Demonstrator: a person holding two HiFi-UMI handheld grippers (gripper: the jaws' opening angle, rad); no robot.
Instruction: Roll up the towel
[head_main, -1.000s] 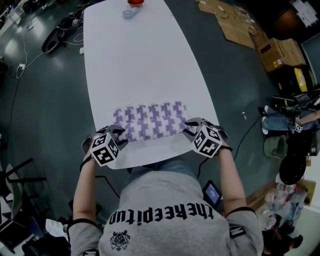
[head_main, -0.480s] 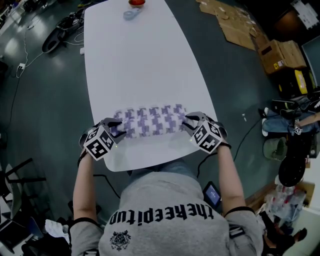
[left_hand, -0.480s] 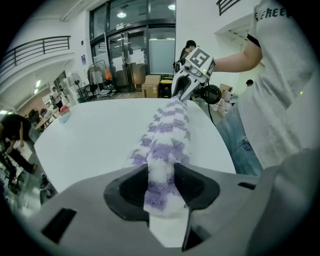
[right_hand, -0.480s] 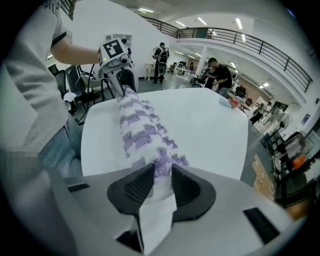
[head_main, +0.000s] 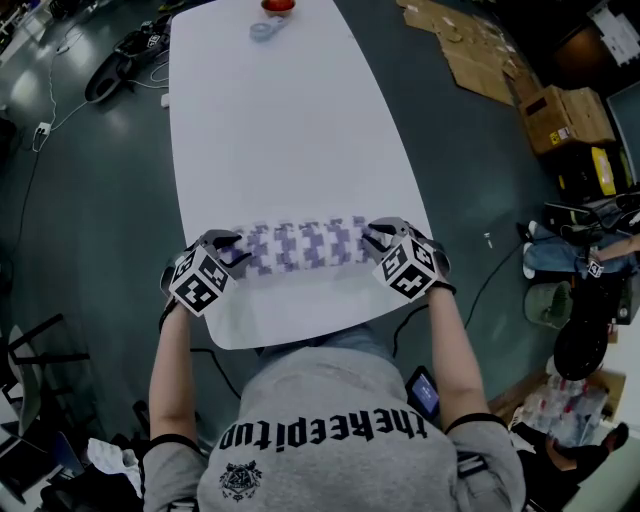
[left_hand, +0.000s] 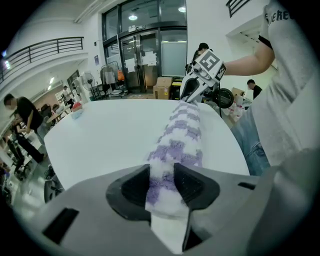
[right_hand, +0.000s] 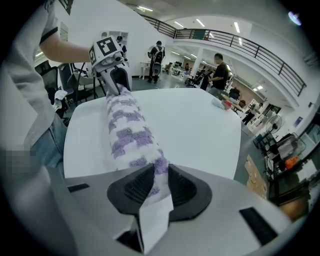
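A purple and white patterned towel (head_main: 302, 244) lies folded into a narrow band across the near end of the white table (head_main: 270, 130). My left gripper (head_main: 232, 253) is shut on the towel's left end (left_hand: 172, 165). At the other end my right gripper (head_main: 372, 240) is shut on the towel (right_hand: 135, 140). In each gripper view the towel runs straight from my jaws to the other gripper, the right gripper (left_hand: 192, 90) and the left gripper (right_hand: 114, 75), and white cloth bunches between the pads.
A small light blue object (head_main: 265, 28) and a red one (head_main: 277, 5) sit at the table's far end. Cardboard boxes (head_main: 555, 105) and flattened cardboard (head_main: 470, 50) lie on the floor to the right. People (right_hand: 217, 72) stand beyond the table.
Both grippers have moved away from the table's near edge with the towel's ends. The towel has narrowed from a wider patch into a slimmer band.
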